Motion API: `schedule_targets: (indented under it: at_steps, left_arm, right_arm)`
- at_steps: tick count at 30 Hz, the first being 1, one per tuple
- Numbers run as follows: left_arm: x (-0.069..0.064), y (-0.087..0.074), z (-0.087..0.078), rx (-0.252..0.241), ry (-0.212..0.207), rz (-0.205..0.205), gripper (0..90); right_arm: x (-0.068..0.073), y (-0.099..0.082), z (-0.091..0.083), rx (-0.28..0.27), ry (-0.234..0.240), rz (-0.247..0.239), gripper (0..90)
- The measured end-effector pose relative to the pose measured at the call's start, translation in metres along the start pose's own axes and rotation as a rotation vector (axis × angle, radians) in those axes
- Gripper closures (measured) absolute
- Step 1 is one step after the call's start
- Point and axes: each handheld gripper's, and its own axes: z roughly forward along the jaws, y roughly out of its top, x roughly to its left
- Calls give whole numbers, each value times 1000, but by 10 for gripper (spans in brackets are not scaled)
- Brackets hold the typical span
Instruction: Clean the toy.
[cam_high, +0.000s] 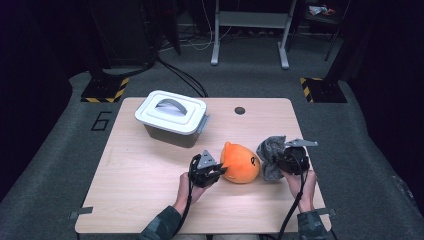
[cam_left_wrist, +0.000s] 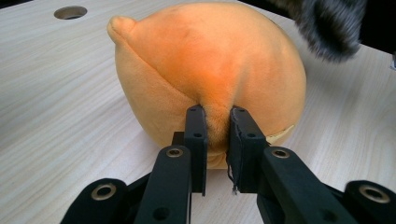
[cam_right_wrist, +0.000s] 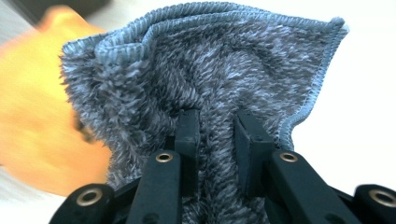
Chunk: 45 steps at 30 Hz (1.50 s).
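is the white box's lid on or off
On. The lid sits flat across the white box, its handle folded down on top, and the side latch looks closed.

One orange plush toy (cam_high: 240, 163) and one grey fuzzy cloth (cam_high: 269, 152) are counted on one wooden table (cam_high: 140, 185), and one white lidded container (cam_high: 171, 117) with a single handle on its lid is counted there as well. Two grippers are counted, a left gripper (cam_high: 216, 170) and a right gripper (cam_high: 283, 156), each carried by one hand, with two black jaws seen on each. One round hole (cam_high: 240, 110) is counted in the tabletop, and two yellow-and-black striped floor plates are counted beyond the table.
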Motion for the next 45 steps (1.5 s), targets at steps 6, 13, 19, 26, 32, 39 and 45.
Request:
schedule_targets:
  at_steps: [6, 13, 19, 26, 32, 39, 45]
  left_arm:
    - [-1, 1, 0, -6, -2, 1, 786]
    - [-3, 3, 0, -9, -4, 15, 785]
    - [-4, 4, 0, -24, -9, 28, 785]
    - [-4, 4, 2, -16, -13, 22, 787]
    - [-5, 4, 2, -22, -14, 16, 788]
    - [-5, 4, 2, -19, -18, 15, 787]
    - [-4, 4, 3, -22, -19, 13, 787]
  right_arm:
    - [27, 28, -13, -45, 82, -50, 728]
    - [70, 52, 5, -9, 150, -146, 728]
    - [92, 60, 22, 8, 184, -180, 727]
    - [100, 56, 40, 41, 183, -203, 728]
    - [100, 54, 36, 32, 165, -206, 727]
    - [95, 51, 31, 30, 158, -203, 725]
    - [87, 45, 25, 24, 144, -185, 724]
